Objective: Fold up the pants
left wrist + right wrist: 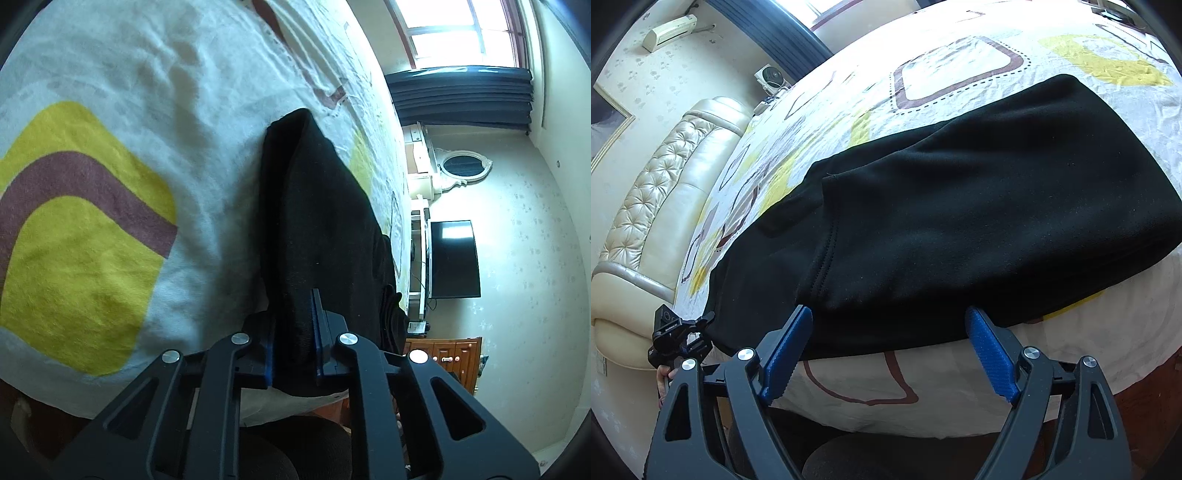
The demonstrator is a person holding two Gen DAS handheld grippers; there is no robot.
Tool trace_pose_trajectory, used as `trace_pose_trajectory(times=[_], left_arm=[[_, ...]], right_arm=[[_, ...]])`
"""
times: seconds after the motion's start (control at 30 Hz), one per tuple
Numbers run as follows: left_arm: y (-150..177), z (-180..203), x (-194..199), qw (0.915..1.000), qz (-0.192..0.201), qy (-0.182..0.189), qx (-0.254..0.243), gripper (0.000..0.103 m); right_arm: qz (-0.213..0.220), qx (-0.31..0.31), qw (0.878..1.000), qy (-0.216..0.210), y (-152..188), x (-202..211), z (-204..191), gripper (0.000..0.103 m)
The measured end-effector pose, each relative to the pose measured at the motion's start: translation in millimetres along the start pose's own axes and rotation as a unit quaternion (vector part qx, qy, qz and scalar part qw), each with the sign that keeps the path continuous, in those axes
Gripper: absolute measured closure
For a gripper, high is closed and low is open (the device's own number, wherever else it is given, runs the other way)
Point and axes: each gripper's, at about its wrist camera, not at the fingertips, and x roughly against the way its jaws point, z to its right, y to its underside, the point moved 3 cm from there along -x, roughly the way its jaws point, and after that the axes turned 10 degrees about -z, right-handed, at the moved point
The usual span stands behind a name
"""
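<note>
The left tongs (pixel 295 332) are pressed together on a thick bunch of the black pants (pixel 317 206), pinched between the blue pads (pixel 317 332) at the near edge of the bed (pixel 110 74). The right tongs (pixel 886 350) are spread wide, their blue pads (pixel 991 354) just short of the pants (pixel 960 206) and holding nothing. The pants are laid across the patterned bedsheet (pixel 960 66) with one layer already doubled over another, their near hem close to the mattress edge.

A slip is judged the main risk: only one corner is held, so a lift by the left tongs alone could drag the doubled layers out of line or bunch them. If the right tongs were closed too shallowly on the hem, only the top layer might be caught and the fold would open. The sheet could also be pinched along with the cloth, since it is wrinkled beneath. The pants could slide off the near edge if pulled that way.

Around the bed, a padded headboard (pixel 665 177), a small fan (pixel 772 75), a dark curtain (pixel 461 96), a wall television (pixel 454 258) and a wooden cabinet (pixel 443 354) are seen, all well apart from the pants. Nothing is seen between the tongs and the cloth.
</note>
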Motion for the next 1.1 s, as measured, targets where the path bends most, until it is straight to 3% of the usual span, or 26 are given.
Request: trace_pose_trajectory(times=[0.1,0.3,0.5,0.63,0.73,0.97,1.03,1.1], left_arm=[[4.0,35.3,10.5,0.9986,0.022,0.011,-0.046,0.09],[23.7,120.6,-3.9,0.9881,0.038,-0.02,-0.148,0.09],[50.5,208.6,-65.5,0.9699,0.012,-0.039,-0.24,0.09],[73.1,253.0,-122.2,0.9482,-0.02,-0.077,-0.308,0.089],[86.1,263.6,-169.0,0.9388,-0.052,-0.094,-0.327,0.09],[98.0,243.8,-263.7,0.938,-0.108,-0.136,-0.3,0.088],[101.5,237.1,-276.9,0.9393,-0.111,-0.142,-0.292,0.079],[106.8,236.7,-277.8,0.939,-0.104,-0.141,-0.296,0.059]], right_arm=[[0.002,-0.004,1.0,-0.002,0.5,1.2,0.5,0.019],[0.01,-0.014,1.0,-0.008,0.9,5.4,2.4,0.019],[0.04,-0.028,0.999,-0.009,-1.1,18.8,7.1,0.019],[0.068,-0.04,0.997,-0.008,-4.3,31.3,12.9,0.019],[0.089,-0.056,0.994,-0.01,-7.4,40.3,20.1,0.019],[0.119,-0.113,0.986,-0.02,-12.2,54.2,45.4,0.019],[0.118,-0.124,0.985,-0.029,-13.2,53.4,50.4,0.019],[0.115,-0.132,0.984,-0.037,-13.2,52.5,53.2,0.019]])
